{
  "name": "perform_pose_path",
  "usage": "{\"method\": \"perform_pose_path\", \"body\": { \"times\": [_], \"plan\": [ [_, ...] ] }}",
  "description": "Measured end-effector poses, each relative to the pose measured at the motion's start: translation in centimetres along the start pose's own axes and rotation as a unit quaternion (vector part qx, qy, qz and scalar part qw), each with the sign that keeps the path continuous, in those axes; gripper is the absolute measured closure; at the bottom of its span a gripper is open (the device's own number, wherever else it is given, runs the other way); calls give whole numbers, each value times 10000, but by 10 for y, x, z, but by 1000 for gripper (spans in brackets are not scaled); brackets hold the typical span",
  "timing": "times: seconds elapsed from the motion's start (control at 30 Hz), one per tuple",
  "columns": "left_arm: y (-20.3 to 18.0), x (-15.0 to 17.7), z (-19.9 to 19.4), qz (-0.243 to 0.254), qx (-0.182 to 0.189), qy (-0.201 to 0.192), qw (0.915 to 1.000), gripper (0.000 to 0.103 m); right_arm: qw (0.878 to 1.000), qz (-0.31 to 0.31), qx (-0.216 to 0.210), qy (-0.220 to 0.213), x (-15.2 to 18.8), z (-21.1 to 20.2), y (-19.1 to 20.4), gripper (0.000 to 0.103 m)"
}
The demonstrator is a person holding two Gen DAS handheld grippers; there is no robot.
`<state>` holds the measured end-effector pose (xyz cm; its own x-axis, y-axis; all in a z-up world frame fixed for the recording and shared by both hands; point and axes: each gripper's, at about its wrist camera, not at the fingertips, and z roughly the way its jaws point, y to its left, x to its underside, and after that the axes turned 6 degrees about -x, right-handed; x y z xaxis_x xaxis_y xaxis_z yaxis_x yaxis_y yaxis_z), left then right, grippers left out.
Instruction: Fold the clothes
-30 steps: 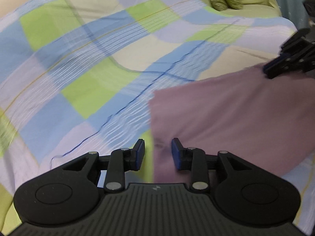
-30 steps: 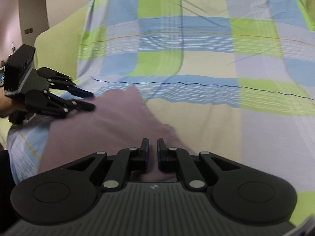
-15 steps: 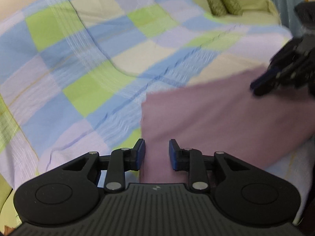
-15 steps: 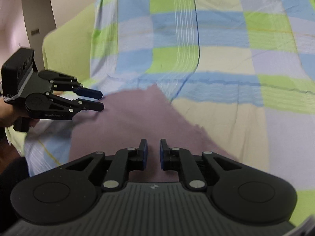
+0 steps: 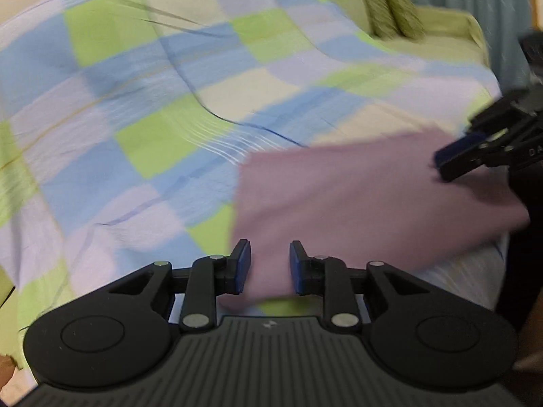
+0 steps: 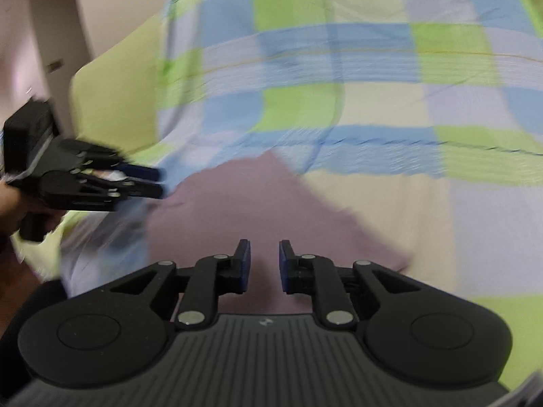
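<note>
Mauve cloth [image 5: 366,196]: flat on checked bedspread [image 5: 142,108], folded, corner toward 12 o'clock in right wrist view. Left gripper [image 5: 268,264]: fingers apart, nothing clamped, hovering over cloth's edge at 6 o'clock. Right gripper [image 6: 264,264]: fingers parted, empty, above cloth. 2 green cushions [image 5: 390,3] at 1 o'clock, beyond the spread, against green sofa back [image 6: 115,101]. Both views blurred.
</note>
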<state>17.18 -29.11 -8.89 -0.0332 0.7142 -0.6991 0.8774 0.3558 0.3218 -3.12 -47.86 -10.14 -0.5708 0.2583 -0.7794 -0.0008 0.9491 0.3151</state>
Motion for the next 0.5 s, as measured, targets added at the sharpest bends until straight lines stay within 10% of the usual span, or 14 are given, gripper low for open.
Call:
{"method": "perform_pose_path", "body": {
  "times": [0.5],
  "plan": [
    [-13,-4,-24,155,-45,-67,9998,72,9969,-532,535,210,-2,-59,60,74]
  ]
}}
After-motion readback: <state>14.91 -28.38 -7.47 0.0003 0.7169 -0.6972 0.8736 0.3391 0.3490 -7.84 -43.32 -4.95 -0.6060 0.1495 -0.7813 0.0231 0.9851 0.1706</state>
